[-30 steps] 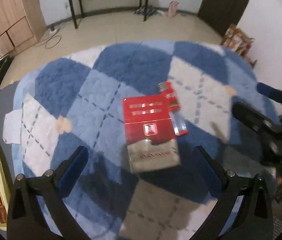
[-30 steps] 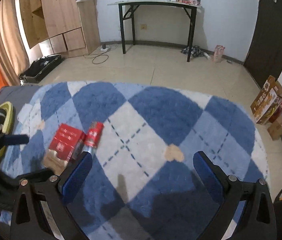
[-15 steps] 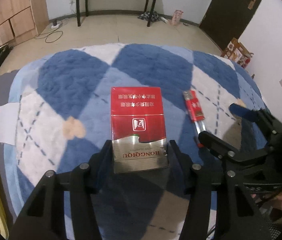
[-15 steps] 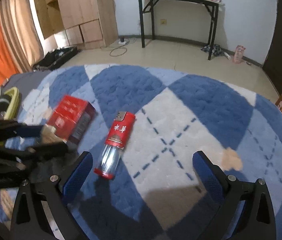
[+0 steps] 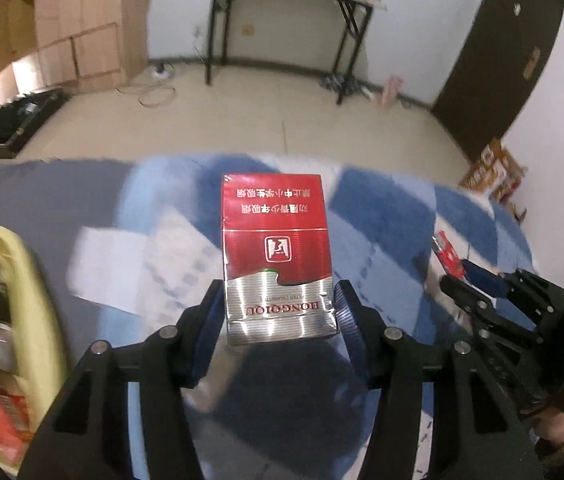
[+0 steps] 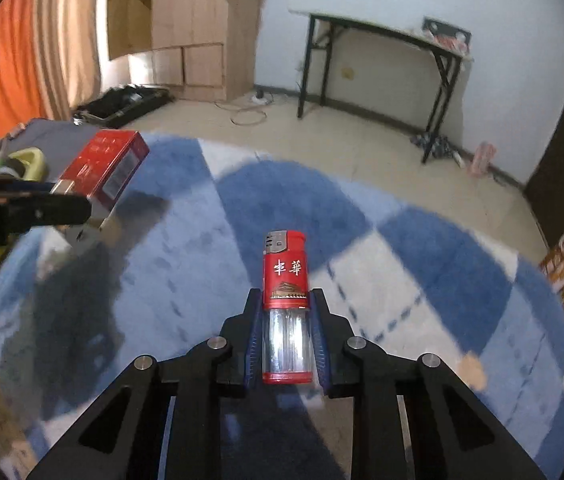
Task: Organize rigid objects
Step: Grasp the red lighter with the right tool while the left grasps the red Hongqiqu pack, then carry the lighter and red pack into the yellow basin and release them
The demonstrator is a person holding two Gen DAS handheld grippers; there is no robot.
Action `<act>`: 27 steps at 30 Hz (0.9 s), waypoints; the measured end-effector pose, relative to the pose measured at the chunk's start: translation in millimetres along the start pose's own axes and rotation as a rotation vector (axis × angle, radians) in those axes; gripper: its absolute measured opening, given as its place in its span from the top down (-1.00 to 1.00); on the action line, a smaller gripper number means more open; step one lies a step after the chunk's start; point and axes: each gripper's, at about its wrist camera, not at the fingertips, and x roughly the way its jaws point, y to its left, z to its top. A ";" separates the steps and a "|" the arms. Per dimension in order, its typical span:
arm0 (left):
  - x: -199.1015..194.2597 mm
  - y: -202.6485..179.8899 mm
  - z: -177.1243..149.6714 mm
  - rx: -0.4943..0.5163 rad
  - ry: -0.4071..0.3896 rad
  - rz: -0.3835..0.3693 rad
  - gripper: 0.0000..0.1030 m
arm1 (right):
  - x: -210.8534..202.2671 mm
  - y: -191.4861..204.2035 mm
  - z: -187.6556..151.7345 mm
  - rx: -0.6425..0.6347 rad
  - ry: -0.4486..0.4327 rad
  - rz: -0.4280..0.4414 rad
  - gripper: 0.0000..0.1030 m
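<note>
The left gripper [image 5: 279,312] was clamped on the silver end of a red pack [image 5: 275,256], holding it clear above the blue-and-white rug [image 5: 382,216]. A yellow bin [image 5: 29,280] sat near on the left; its contents were too blurred to tell. The right gripper [image 6: 286,336] had closed tight on the clear body of a red-capped lighter [image 6: 286,304], apparently just above the rug. A black table [image 6: 382,64] stood far off by the wall.
</note>
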 end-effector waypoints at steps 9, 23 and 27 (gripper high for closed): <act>-118.4 126.5 -2.1 -0.144 -0.100 0.162 -0.10 | -51.0 127.9 84.2 -0.243 -0.094 0.187 0.57; -106.5 268.5 -72.5 -0.273 0.101 0.257 -0.10 | 28.8 349.6 118.1 -0.415 0.051 0.437 0.57; -97.2 267.3 -82.5 -0.276 0.114 0.210 -0.13 | 64.9 364.9 117.9 -0.422 0.077 0.436 0.57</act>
